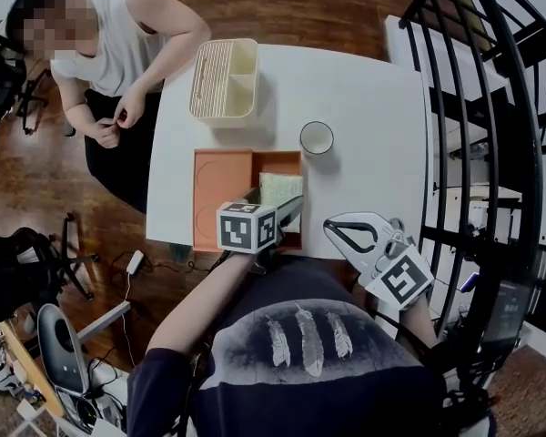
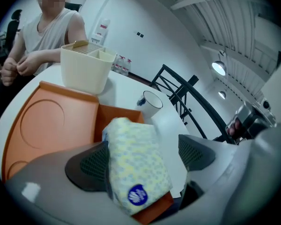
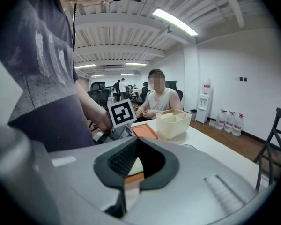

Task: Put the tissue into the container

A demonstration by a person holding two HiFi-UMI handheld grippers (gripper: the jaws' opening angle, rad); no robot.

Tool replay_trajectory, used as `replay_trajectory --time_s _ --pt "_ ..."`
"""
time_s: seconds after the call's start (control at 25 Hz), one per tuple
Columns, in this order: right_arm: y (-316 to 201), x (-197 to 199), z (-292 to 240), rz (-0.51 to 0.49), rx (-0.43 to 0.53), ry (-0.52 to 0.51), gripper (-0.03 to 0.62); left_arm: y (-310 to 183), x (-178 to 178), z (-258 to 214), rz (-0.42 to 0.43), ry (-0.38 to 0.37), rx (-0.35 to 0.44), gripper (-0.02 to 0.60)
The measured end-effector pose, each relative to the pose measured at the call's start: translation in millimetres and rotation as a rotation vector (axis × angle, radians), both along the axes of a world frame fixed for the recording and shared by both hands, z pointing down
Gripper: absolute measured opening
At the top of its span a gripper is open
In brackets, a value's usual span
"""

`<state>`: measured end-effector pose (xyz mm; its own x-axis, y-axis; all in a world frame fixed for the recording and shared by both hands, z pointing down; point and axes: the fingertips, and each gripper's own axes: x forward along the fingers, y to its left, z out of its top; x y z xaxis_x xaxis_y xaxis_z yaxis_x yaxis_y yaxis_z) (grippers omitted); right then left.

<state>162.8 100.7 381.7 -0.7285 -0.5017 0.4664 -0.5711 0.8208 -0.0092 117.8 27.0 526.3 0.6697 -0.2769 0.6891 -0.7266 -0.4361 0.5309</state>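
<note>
The tissue pack (image 1: 280, 188), pale yellow and blue with a round blue sticker, lies in the right compartment of the orange container (image 1: 220, 189) near the table's front edge. In the left gripper view the tissue pack (image 2: 136, 163) sits between the jaws of my left gripper (image 2: 143, 156). The left pad (image 2: 91, 165) rests against its side while the right pad (image 2: 196, 151) stands clear, so the jaws are open. From the head view, my left gripper (image 1: 287, 209) hovers at the container's front edge. My right gripper (image 1: 330, 228) hangs off to the right, shut and empty, its tips (image 3: 136, 144) together.
A cream slotted bin (image 1: 225, 78) stands at the far side of the white table (image 1: 373, 107), with a white cup (image 1: 317, 137) behind the container. A person (image 1: 118, 53) sits at the far left corner. Black metal bars (image 1: 491, 153) rise on the right.
</note>
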Motion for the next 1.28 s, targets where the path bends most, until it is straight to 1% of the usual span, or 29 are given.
replay_trajectory --time_s 0.12,0.2,0.24,0.32,0.4,0.48,0.52,0.56,0.64,0.68,0.76,0.84,0.96,1.0,1.08,1.12,1.2,1.28 --pt "4 -1 4 -0.010 -0.010 0.021 0.003 -1 -1 -7 0.017 0.005 0.036 0.486" --pt "4 -2 5 -0.014 -0.007 0.031 0.003 0 -4 -20 0.024 0.039 0.064 0.486" --pt "3 -2 4 -0.011 -0.001 0.029 0.003 0 -7 -33 0.025 0.069 0.097 0.486" --pt "-1 0 -1 -0.001 0.012 0.008 0.003 1 -22 -68 0.039 0.112 0.213 0.485" --pt "-5 3 -7 0.016 0.017 -0.020 0.003 2 -46 -101 0.065 0.116 0.351 0.480" --pt "-11 3 -13 0.032 0.016 -0.044 0.003 2 -76 -135 0.065 0.134 0.468 0.438" --pt "-14 0 -17 0.034 0.017 -0.059 0.003 2 -90 -153 0.057 0.160 0.520 0.414" --pt "-17 -3 -21 0.035 0.019 -0.079 0.003 2 -103 -172 0.053 0.195 0.573 0.320" --pt "-23 -13 -30 0.031 0.021 -0.123 0.003 5 -122 -207 0.070 0.278 0.676 0.067" --pt "-26 -18 -34 0.025 0.024 -0.140 0.003 8 -127 -219 0.093 0.317 0.709 0.014" --pt "-32 -32 -39 0.004 0.036 -0.157 0.003 17 -131 -236 0.158 0.381 0.746 0.012" --pt "-34 -48 -44 -0.017 0.037 -0.178 0.003 28 -133 -251 0.226 0.421 0.773 0.012" --pt "-35 -71 -59 -0.033 -0.009 -0.280 0.003 38 -140 -264 0.328 0.441 0.821 0.012" --pt "-35 -78 -64 -0.040 -0.028 -0.318 0.003 38 -145 -265 0.350 0.445 0.833 0.013" --pt "-39 -92 -69 -0.044 -0.052 -0.369 0.003 34 -160 -262 0.363 0.465 0.838 0.012" --pt "-43 -100 -70 -0.042 -0.050 -0.369 0.003 31 -168 -260 0.361 0.474 0.833 0.014" --pt "-51 -118 -67 -0.041 -0.022 -0.317 0.003 23 -182 -252 0.368 0.473 0.824 0.013" --pt "-55 -138 -64 -0.055 0.004 -0.256 0.003 18 -191 -243 0.411 0.448 0.825 0.013"
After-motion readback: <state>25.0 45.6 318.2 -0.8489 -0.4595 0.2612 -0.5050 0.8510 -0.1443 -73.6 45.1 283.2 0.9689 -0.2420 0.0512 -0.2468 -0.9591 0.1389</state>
